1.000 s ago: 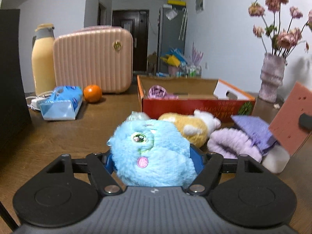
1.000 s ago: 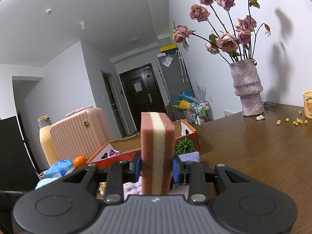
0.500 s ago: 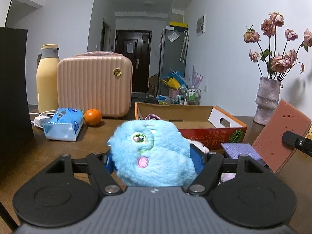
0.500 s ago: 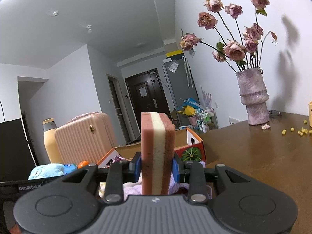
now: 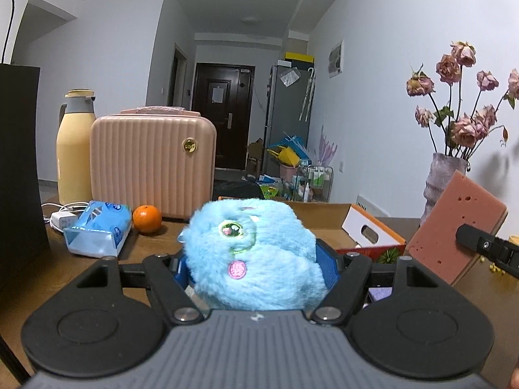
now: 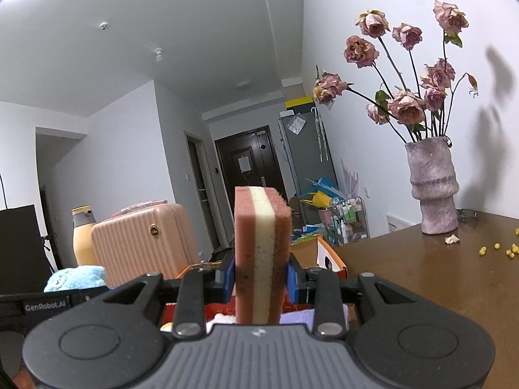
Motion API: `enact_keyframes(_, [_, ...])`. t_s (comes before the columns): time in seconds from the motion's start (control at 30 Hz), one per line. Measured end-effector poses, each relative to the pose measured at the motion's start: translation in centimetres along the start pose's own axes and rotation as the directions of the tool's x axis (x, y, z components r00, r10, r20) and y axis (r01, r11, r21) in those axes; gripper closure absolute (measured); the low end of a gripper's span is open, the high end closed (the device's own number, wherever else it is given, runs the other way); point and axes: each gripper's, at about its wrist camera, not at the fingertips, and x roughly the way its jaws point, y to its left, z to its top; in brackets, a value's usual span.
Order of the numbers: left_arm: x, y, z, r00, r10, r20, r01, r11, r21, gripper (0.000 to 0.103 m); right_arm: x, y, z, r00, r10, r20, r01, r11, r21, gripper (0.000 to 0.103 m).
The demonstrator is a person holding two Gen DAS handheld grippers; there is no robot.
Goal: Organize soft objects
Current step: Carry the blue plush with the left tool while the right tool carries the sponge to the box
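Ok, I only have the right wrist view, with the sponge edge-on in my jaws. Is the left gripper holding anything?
Observer: Yes, the left gripper is shut on the blue plush, with a pad on each side of it.
Operator: Anything loose to the left of the box?
Observer: An orange sits on the table beside a blue tissue pack, in front of the pink case.
Operator: How does my sponge look from there?
Observer: The sponge is tilted, and its broad pink face, which has small holes, faces the left camera.
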Motion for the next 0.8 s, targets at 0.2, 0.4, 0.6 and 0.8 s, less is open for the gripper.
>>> enact_keyframes(0.2, [1.4,-0.4,1.1,1.000,0.010,0.007,-0.010,1.000,-0.029,0.030,1.5,-0.1,0.6,1.000,0.007,0.002,-0.007,1.000,-0.004,0.073])
enact_keyframes(0.4, [2.8,-0.5,2.3,1.000,0.016,0.019,-0.014,0.998,-0.061,0.030,3.0,-0.2,1.2,1.000,0.013,0.012,-0.013,1.000,0.001,0.073])
enact_keyframes(0.6, [4.3,-0.6,3.2,0.999,0.023,0.026,-0.021,0.997,-0.079,0.030,4.7,-0.3,2.0,1.000,0.016,0.020,-0.016,1.000,-0.003,0.073])
enact_keyframes(0.8, [5.4,-0.6,3.6,0.999,0.034,0.033,-0.031,0.997,-0.077,0.030,6.6,-0.4,3.0,0.999,0.023,0.034,-0.023,1.000,0.001,0.073])
